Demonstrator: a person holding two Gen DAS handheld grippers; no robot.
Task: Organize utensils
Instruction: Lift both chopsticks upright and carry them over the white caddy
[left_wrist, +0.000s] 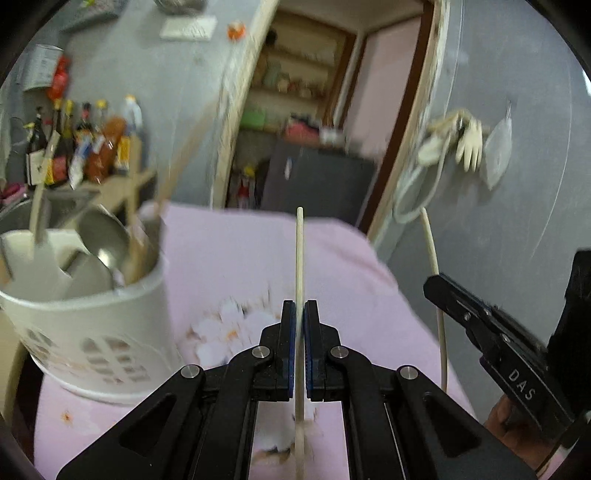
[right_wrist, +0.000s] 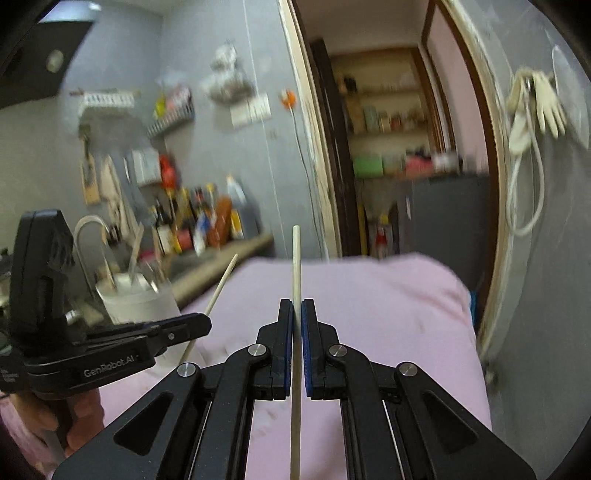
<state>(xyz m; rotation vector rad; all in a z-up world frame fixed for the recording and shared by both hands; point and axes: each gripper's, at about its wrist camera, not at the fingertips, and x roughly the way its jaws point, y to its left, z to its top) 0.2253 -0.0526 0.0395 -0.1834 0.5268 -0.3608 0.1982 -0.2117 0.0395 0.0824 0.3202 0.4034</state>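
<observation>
My left gripper (left_wrist: 299, 306) is shut on a pale wooden chopstick (left_wrist: 299, 258) that points up and forward above the pink cloth. A white utensil holder (left_wrist: 85, 302) with spoons and wooden utensils in it stands close at the left. My right gripper (right_wrist: 297, 304) is shut on a second chopstick (right_wrist: 295, 266), also pointing up. In the right wrist view the left gripper (right_wrist: 199, 323) is at the left with its chopstick (right_wrist: 221, 284) slanting up, and the holder (right_wrist: 136, 299) is behind it. The right gripper (left_wrist: 443, 288) shows at the right of the left wrist view.
The table is covered by a pink flowered cloth (left_wrist: 258, 258). Sauce bottles (right_wrist: 199, 221) stand on a counter behind the holder, next to a sink tap (right_wrist: 92, 229). A doorway (right_wrist: 399, 147) with shelves lies ahead. A cable and gloves (right_wrist: 532, 103) hang on the right wall.
</observation>
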